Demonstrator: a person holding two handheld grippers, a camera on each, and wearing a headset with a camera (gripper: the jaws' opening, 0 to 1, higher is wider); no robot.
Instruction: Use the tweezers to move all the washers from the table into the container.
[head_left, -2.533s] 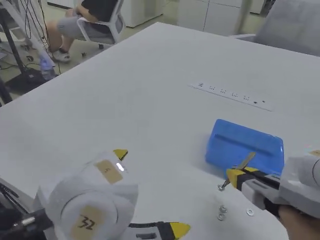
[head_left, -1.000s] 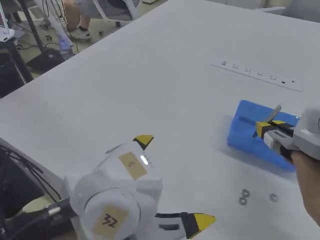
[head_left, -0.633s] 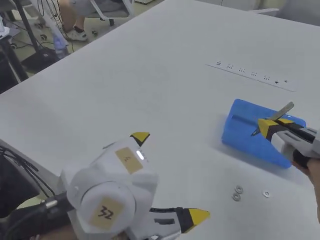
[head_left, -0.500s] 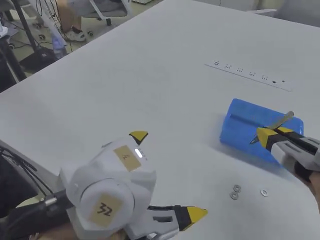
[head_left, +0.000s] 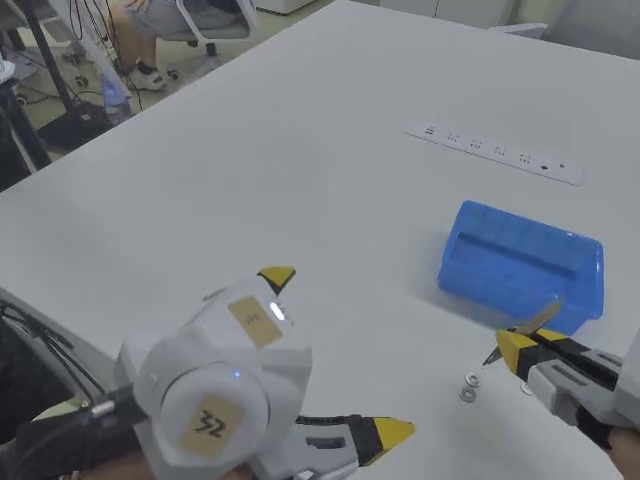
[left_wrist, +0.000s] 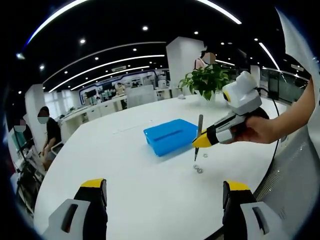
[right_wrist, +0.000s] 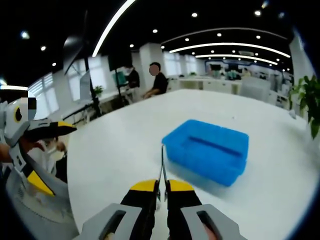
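The right tool (right_wrist: 159, 186) pinches thin, shiny metal tweezers (right_wrist: 163, 162) tight. The left tool (left_wrist: 163, 186) gapes wide, empty. Tiny round washers (head_left: 470, 380) lie by the blue plastic box (head_left: 520, 262).

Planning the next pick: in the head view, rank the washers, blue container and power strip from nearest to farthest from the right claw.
1. Washers, just beside the right claw's tweezers.
2. Blue container, just beyond it.
3. Power strip, farthest back.
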